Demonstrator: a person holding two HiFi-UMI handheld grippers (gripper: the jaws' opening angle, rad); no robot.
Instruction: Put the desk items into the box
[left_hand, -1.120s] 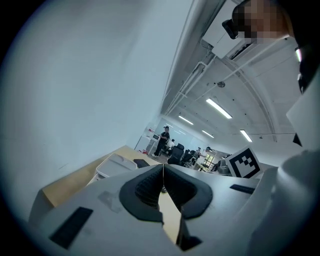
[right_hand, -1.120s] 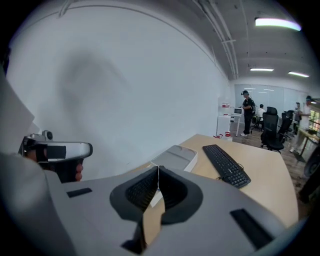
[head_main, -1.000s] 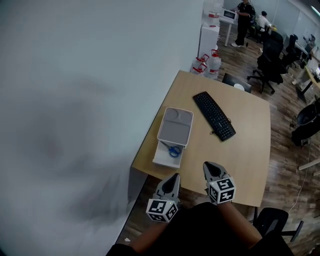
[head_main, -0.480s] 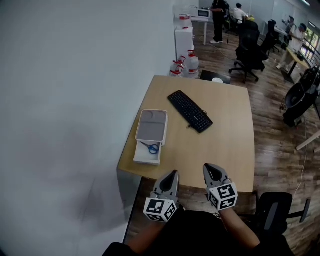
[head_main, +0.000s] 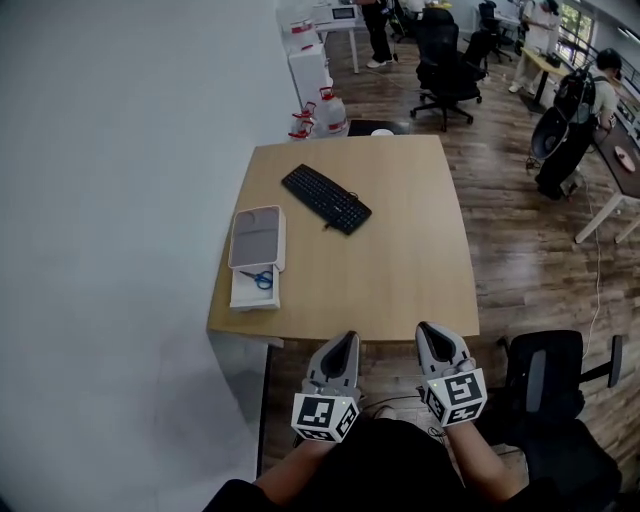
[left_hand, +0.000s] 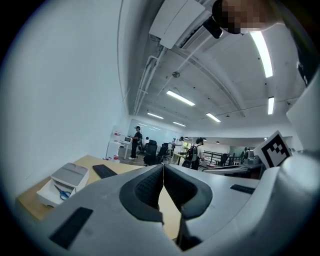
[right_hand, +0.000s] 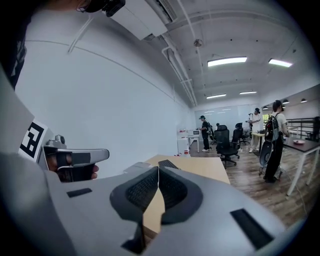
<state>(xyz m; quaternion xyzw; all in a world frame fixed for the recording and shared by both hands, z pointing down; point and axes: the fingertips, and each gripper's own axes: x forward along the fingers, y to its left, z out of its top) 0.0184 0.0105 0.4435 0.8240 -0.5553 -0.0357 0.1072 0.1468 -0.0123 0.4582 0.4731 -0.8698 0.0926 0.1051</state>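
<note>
The box (head_main: 254, 292) sits at the left edge of the surface (head_main: 400, 260), its grey lid (head_main: 257, 238) covering the far part and the near part open. Blue scissors (head_main: 262, 280) already lie inside the open part. The only other thing on the surface is a black keyboard (head_main: 326, 199), right of the box and farther off, lying at a slant. It looks too long for the box, so the packing appears all but done, with perhaps just the lid to close.

Both grippers hang level, off the near edge, well apart from the box. The left gripper (head_main: 346, 339) has its fingers (left_hand: 146, 189) pressed together on nothing. The right gripper (head_main: 428, 329) is likewise closed and empty, pointing across the surface toward the office beyond.
</note>
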